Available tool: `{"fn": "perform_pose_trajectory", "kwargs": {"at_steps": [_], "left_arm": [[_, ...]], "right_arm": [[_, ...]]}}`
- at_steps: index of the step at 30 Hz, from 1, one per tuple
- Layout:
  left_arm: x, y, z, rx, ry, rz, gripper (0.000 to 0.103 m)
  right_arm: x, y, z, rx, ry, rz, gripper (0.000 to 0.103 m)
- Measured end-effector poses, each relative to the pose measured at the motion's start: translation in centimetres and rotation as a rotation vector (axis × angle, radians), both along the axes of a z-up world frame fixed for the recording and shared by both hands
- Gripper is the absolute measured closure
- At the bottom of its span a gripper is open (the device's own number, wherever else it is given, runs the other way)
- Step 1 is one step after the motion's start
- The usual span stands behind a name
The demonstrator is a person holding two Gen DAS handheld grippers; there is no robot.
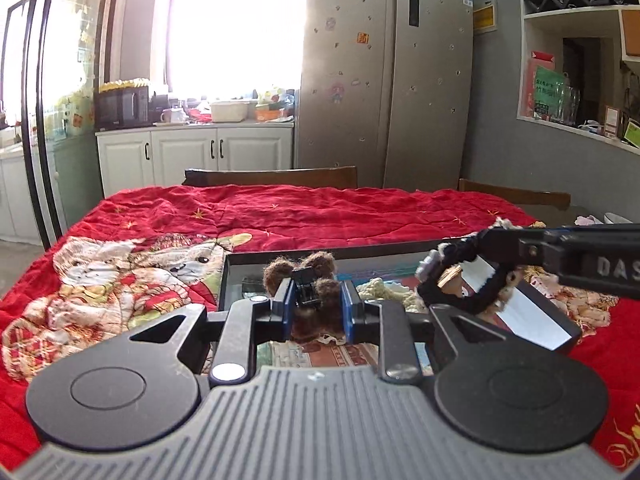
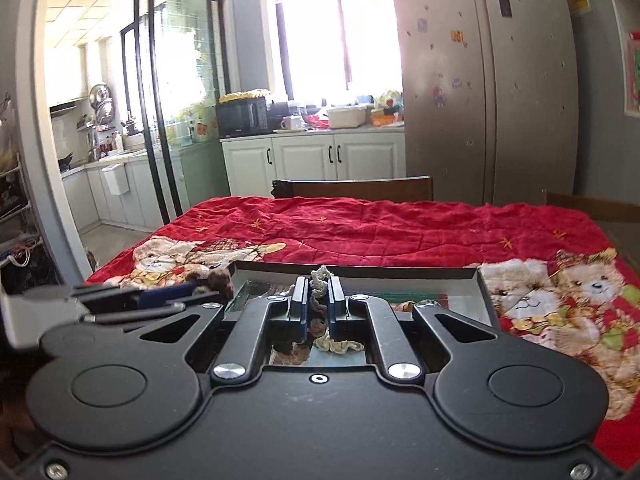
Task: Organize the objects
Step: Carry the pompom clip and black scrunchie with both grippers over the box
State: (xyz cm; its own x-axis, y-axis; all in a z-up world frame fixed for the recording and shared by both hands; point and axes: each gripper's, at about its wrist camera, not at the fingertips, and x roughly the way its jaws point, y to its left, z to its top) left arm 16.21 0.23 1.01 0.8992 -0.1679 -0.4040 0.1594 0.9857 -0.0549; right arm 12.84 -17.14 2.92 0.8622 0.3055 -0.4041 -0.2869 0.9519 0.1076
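Note:
A brown fuzzy hair clip (image 1: 316, 280) with a black clasp sits between the blue pads of my left gripper (image 1: 314, 300), which is shut on it. It hangs over the near left corner of a shallow dark-rimmed box (image 1: 320, 250) on the red quilt. From the right comes my right gripper (image 1: 486, 248), shut on a black fuzzy hair tie (image 1: 448, 280) with cream trim. In the right wrist view the same hair tie (image 2: 319, 280) is pinched in the right gripper (image 2: 319, 300) above the box (image 2: 360, 270). The left gripper (image 2: 188, 290) and brown clip (image 2: 218, 280) are at the left.
Cream knitted pieces (image 1: 384, 292) lie inside the box, and a white sheet (image 1: 536, 316) lines its right side. The red quilt (image 1: 300, 216) with bear prints covers the table. Two wooden chair backs (image 1: 272, 178) stand behind it, then a fridge (image 1: 384, 80) and white cabinets (image 1: 192, 152).

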Motion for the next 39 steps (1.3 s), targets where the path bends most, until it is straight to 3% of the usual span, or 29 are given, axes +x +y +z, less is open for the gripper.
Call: {"fn": "perform_pose_trajectory", "kwargs": {"at_steps": [12, 19, 39], "left_arm": [[1.7, -0.5, -2.1, 0.010, 0.039, -0.002, 0.076], [2.1, -0.6, -2.8, 0.013, 0.052, 0.001, 0.076], [2.7, -1.1, -4.1, 0.038, 0.101, -0.008, 0.076]], "right_arm": [[4.8, -0.2, -3.8, 0.084, 0.071, -0.053, 0.094], [6.0, -0.3, -6.7, 0.071, 0.118, -0.068, 0.094], [6.2, 0.4, -7.4, 0.041, 0.150, -0.045, 0.094]]}}
